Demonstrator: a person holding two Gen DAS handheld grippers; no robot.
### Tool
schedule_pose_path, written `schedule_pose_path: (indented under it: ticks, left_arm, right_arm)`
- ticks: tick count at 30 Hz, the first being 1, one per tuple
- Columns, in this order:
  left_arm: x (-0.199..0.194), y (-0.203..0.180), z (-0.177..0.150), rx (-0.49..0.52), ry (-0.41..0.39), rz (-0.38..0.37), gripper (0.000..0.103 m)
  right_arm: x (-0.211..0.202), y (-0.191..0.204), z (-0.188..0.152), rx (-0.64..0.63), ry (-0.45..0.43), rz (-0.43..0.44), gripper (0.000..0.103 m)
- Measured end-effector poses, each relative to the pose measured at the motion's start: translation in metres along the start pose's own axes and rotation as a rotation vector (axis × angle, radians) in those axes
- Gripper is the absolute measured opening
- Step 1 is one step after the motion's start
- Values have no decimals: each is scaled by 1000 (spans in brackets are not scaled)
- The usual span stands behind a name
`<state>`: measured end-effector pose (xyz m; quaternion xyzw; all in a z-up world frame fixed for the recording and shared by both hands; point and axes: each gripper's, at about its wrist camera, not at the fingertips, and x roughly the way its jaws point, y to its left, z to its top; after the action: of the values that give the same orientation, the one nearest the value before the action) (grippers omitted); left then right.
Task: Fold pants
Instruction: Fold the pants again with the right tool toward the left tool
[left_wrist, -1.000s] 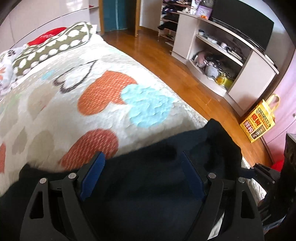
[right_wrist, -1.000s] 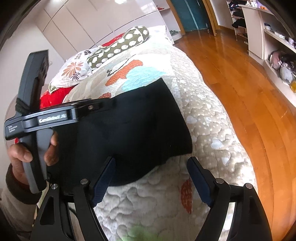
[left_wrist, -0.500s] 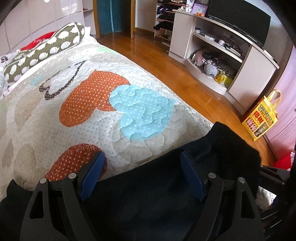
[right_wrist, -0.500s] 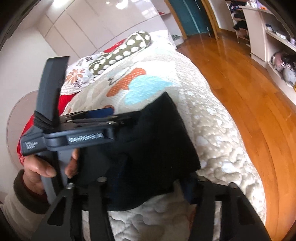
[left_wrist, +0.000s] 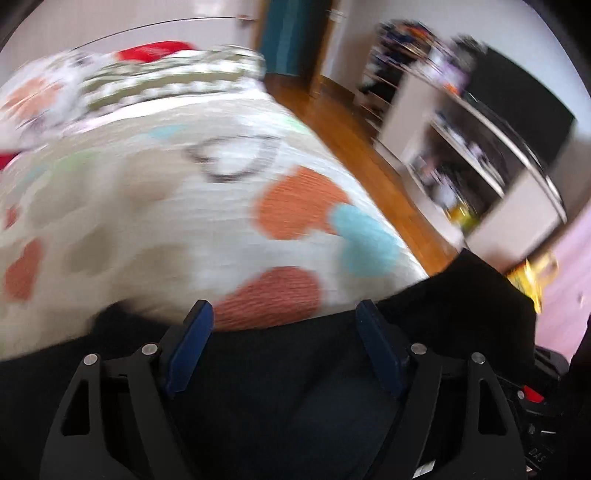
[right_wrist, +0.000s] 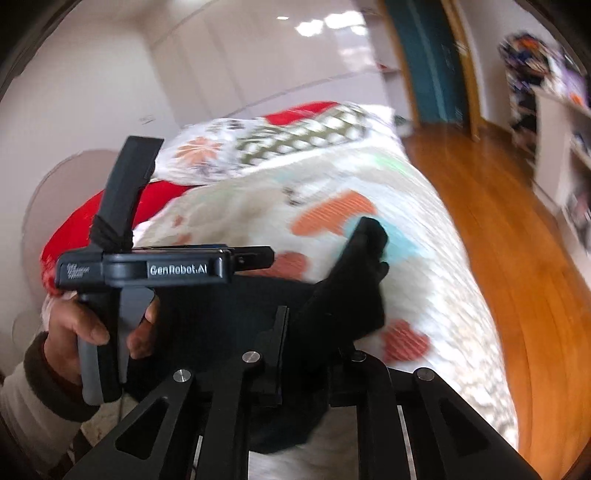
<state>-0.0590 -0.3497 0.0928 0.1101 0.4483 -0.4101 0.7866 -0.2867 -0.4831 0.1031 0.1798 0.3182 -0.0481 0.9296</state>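
Note:
The black pants (left_wrist: 295, 387) lie folded on the heart-patterned quilt (left_wrist: 166, 206). My left gripper (left_wrist: 284, 328) is open, its blue pads (left_wrist: 188, 343) spread over the near edge of the pants, holding nothing. In the right wrist view my right gripper (right_wrist: 314, 332) is shut on a corner of the pants (right_wrist: 343, 291) and holds it lifted off the bed. The left gripper's body (right_wrist: 166, 269), held by a hand (right_wrist: 96, 328), shows at the left of that view above the pants.
Pillows (left_wrist: 177, 77) lie at the head of the bed. A wooden floor (right_wrist: 517, 236) runs along the bed's right side, with a white shelf unit (left_wrist: 491, 162) and a yellow bag (left_wrist: 532, 280) beyond it. Both views are motion-blurred.
My right gripper closed on the corner of the pants and lifted it. My left gripper stayed open and swung, so its view turned toward the pillows.

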Motion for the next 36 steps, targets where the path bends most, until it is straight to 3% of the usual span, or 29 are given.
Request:
schedule_pose_path:
  ticks: [7,9,12,16,17,20,23,25,30,36]
  left_arm:
    - [-59,90,-36,-191,-40,84,80]
    - [-63,105,-49,-232,-30,95,80]
    - [-62,115,-67,-266,-9,94,80]
    - [-58,115,-77,-270,11,70,80]
    - [-56,110,-80,-258,12,68,80]
    - [-53,97,-85,-216,18,61,80]
    - [-43,78,-86,-166,34,66,81]
    - [-37,65,-85,-128,35,94,81]
    - [-29,47,-80,-64,41,89,81]
    - [-32,44,-79,-41,31,171,81]
  right_arm:
    - [50,87,9,-177,64,163,13]
    - [81,101,0,-180,150,231,18]
    - [121,118,-20,-197,302,222,28]
    - [94,102,-12,-133,255,321,46]
    - [82,90,-6,-99,211,316,52]
    - [69,62,6,-41,139,228,53]
    - [86,42,4,-3,184,107,50]
    - [95,38,-1,-11,205,78,49]
    - [87,24,-4,14,179,80,50]
    - [62,35,-11,-72,170,80,50]
